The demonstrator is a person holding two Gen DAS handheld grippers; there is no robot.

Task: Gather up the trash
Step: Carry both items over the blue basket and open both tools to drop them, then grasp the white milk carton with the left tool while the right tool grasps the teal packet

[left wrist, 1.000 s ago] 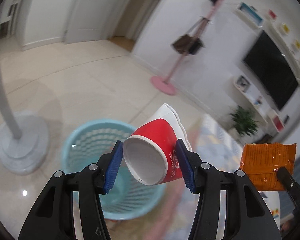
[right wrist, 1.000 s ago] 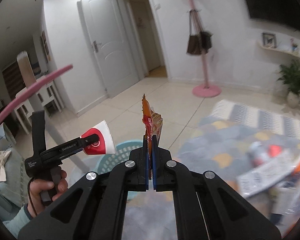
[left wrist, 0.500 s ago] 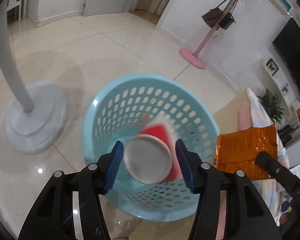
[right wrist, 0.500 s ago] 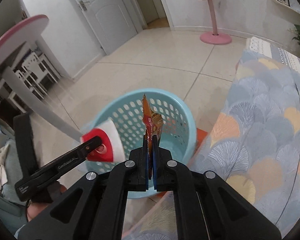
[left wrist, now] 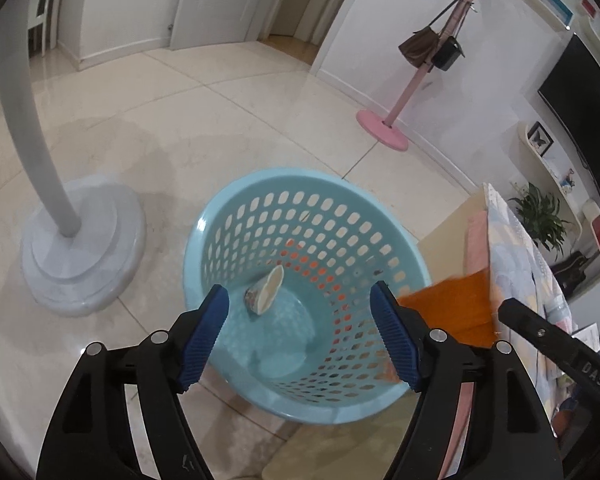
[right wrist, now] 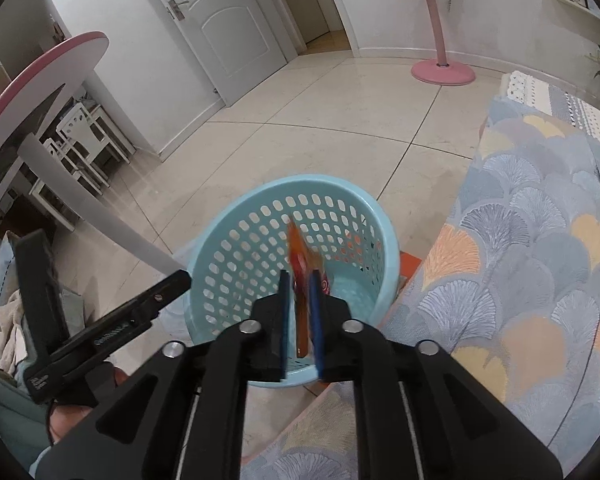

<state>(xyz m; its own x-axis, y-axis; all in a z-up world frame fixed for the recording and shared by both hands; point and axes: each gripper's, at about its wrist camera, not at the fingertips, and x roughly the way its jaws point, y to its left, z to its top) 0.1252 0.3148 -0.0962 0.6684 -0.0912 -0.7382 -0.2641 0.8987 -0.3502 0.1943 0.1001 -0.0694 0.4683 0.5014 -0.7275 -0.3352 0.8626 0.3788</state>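
Trash over the blue basket [left wrist: 228, 216]

Paper cup [left wrist: 265, 290] lies tipped on the basket floor under the opening, empty left gripper [left wrist: 300, 334]; at 3 o'clock, the right gripper [right wrist: 300, 312] parts, loosening a blurred orange wrapper [right wrist: 300, 264].

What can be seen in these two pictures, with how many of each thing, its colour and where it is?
basket: one, light blue, on the tiled floor beside the patterned cloth.
paper cup: one, white inside, lying on the basket's bottom.
snack wrapper: one, orange, between the right tongs' pads, over the basket.
coat stand: one, pink, by the far wall, bags hanging on it.
patterned cloth: one, grey-blue and orange, right of the basket.
left tongs: black with blue pads, opening, nothing between them.
right tongs: black with blue pads, opening.
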